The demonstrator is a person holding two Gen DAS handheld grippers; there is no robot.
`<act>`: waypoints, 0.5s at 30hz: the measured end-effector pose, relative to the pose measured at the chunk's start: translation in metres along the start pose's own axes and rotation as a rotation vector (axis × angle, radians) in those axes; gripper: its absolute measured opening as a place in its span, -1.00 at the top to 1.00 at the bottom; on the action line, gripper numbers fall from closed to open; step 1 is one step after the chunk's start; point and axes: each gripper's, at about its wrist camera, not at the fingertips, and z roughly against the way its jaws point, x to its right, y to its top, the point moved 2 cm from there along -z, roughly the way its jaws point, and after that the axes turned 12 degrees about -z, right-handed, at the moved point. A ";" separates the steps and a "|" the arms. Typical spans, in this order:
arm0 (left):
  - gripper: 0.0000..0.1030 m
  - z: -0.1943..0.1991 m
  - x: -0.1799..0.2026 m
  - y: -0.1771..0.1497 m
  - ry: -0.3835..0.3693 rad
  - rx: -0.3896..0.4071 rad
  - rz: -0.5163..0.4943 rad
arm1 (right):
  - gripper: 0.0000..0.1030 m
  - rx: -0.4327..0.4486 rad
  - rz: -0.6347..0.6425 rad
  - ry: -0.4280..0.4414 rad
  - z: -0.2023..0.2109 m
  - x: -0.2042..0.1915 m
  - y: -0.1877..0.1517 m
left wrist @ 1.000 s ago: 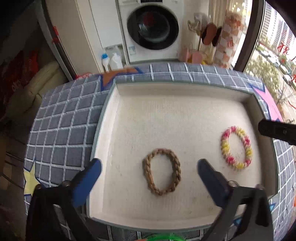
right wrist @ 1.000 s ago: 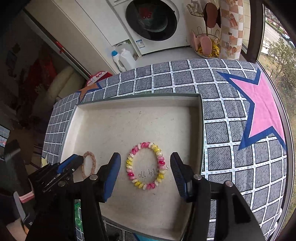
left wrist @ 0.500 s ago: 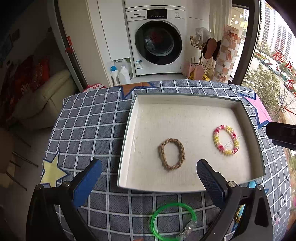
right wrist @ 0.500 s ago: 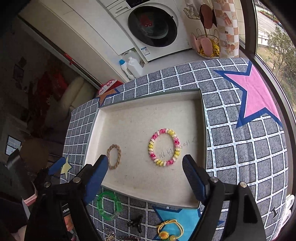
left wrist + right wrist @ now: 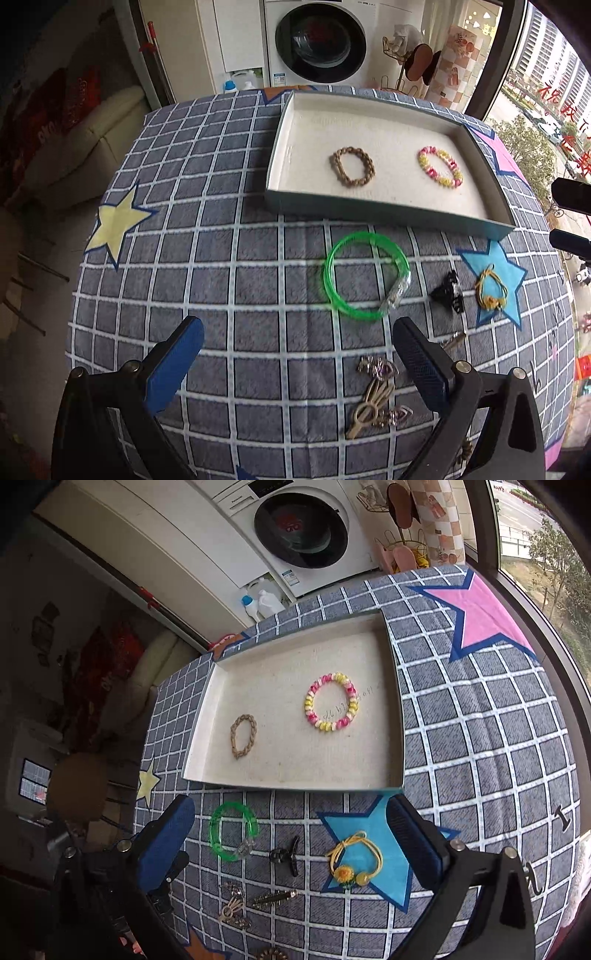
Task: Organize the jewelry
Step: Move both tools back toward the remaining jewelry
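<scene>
A shallow tray (image 5: 388,218) (image 5: 295,783) holds a brown braided bracelet (image 5: 352,167) (image 5: 243,736) and a pink-and-yellow beaded bracelet (image 5: 439,166) (image 5: 331,706). On the checked cloth in front lie a green bangle (image 5: 365,275) (image 5: 232,830), a black claw clip (image 5: 448,292) (image 5: 286,853), a yellow hair tie (image 5: 489,286) (image 5: 354,862) and gold and purple hair clips (image 5: 376,393) (image 5: 236,904). My left gripper (image 5: 299,363) is open and empty above the cloth, near the hair clips. My right gripper (image 5: 291,843) is open and empty above the claw clip and hair tie.
The table is covered by a grey checked cloth (image 5: 221,258) with coloured stars. A washing machine (image 5: 321,40) and detergent bottles (image 5: 260,603) stand beyond the far edge. A window runs along the right side. A sofa (image 5: 74,140) is at the left.
Both grippers have pulled back from over the tray toward the near side of the table. The loose jewelry on the cloth has come into view. Both bracelets stay in the tray.
</scene>
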 end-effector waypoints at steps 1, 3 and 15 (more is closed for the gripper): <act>-1.00 0.000 0.001 -0.008 -0.003 -0.010 -0.001 | -1.00 -0.015 -0.010 -0.010 -0.001 0.003 -0.006; -1.00 0.001 0.004 -0.021 -0.005 -0.026 -0.010 | -1.00 -0.032 -0.021 -0.040 -0.002 0.010 -0.021; -1.00 -0.001 0.012 -0.064 -0.001 -0.058 -0.126 | -1.00 -0.180 0.056 -0.208 -0.014 0.026 -0.112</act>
